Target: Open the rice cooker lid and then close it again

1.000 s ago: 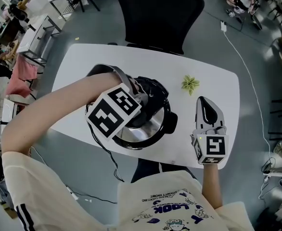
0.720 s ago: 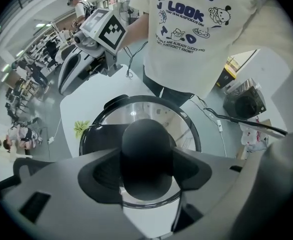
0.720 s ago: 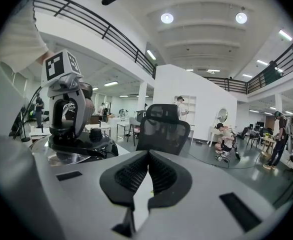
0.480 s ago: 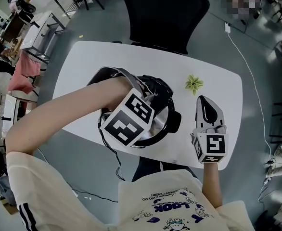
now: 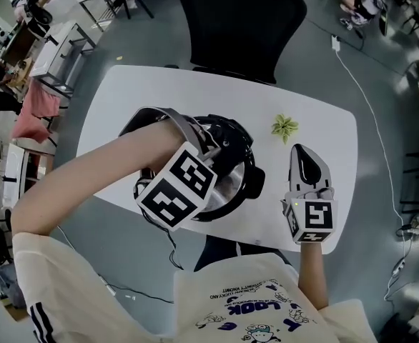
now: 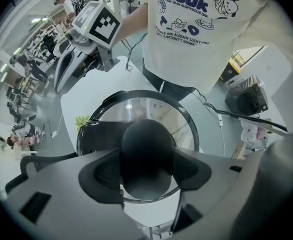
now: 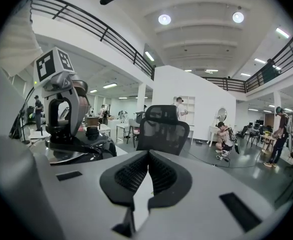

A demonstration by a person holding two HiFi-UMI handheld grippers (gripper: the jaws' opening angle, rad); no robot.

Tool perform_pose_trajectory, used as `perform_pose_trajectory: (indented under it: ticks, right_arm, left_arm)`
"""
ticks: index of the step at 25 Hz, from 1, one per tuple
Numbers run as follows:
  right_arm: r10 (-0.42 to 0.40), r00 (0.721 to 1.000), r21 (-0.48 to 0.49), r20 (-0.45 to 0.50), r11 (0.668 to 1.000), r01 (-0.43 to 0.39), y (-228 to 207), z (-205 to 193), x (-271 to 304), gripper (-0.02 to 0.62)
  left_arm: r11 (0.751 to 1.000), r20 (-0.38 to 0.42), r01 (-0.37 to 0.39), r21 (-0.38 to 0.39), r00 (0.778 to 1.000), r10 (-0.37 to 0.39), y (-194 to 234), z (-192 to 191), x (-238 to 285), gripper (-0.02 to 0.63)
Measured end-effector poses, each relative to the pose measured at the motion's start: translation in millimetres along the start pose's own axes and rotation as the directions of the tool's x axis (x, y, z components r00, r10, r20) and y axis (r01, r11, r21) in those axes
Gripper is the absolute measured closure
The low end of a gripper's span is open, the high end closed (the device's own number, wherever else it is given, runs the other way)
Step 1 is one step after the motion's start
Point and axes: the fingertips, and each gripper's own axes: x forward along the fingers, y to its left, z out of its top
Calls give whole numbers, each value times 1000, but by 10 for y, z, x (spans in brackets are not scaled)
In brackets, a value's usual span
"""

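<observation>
Two grippers are mine, but only the left gripper point(image 6: 147, 181) is working. It points straight down, its jaws pressed from both sides on the black lid knob point(image 6: 145, 144). The glass lid point(image 6: 186, 129) hangs under it by the middle of the worktop's point(image 5: 317, 120) near edge. I judge it lifted and tipped off the rice cooker point(image 5: 231, 138), whose black body sits just behind. Whether this is the opening or the closing half I cannot tell. Next I must grip the knob firmly, level the lid and square it over the pot's rim before lowering. My right gripper point(image 7: 147, 174), jaws together on nothing, waits toward the near right corner, well apart.
</observation>
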Motion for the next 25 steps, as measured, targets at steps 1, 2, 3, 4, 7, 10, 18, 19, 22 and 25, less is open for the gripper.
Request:
perform_pose_trajectory:
  ticks: [1, 2, 3, 4, 7, 10, 18, 19, 22, 25]
  right_arm:
    - [1, 1000, 3, 1, 1000, -1, -1, 3, -3, 584]
    - [3, 1000, 4, 2, 1000, -3, 5, 6, -4, 584]
    - [8, 1000, 4, 3, 1000, -8, 17, 8, -3, 584]
    - [12, 1000, 4, 4, 1000, -12, 30, 11, -2, 584]
    - [25, 1000, 8, 7, 1000, -25, 69, 1, -2, 584]
    - [39, 999, 7, 9, 999, -39, 104, -22, -8, 584]
    - [90, 996, 15, 25, 996, -90, 262, 22, 18, 584]
    - [96, 995, 13, 27, 995, -96, 290, 33, 11, 584]
    - [108, 994, 13, 34, 994, -109, 359, 53, 1, 584]
    - [120, 992, 10, 43, 993, -120, 440, 105, 17, 584]
  left_arm:
    - [1000, 2, -13, 2, 1000, 13, -4, 8, -32, 319]
    - [1000, 6, -27, 0, 1000, 27, -6, 15, -65, 319]
    - [999, 10, -40, -6, 999, 40, -8, 21, -97, 319]
    - [998, 14, -54, -14, 998, 54, -10, 23, -127, 319]
    - [994, 15, -102, -39, 995, 102, -17, 28, -194, 319]
    - [984, 18, -161, -76, 986, 163, -38, 42, -248, 319]
    - [916, 27, -336, -219, 937, 350, -168, 25, -547, 319]
    - [904, 28, -356, -238, 927, 373, -194, 26, -607, 319]
    - [866, -1, -420, -271, 900, 436, -297, -18, -760, 319]
    - [833, -47, -469, -292, 877, 478, -442, -126, -907, 319]
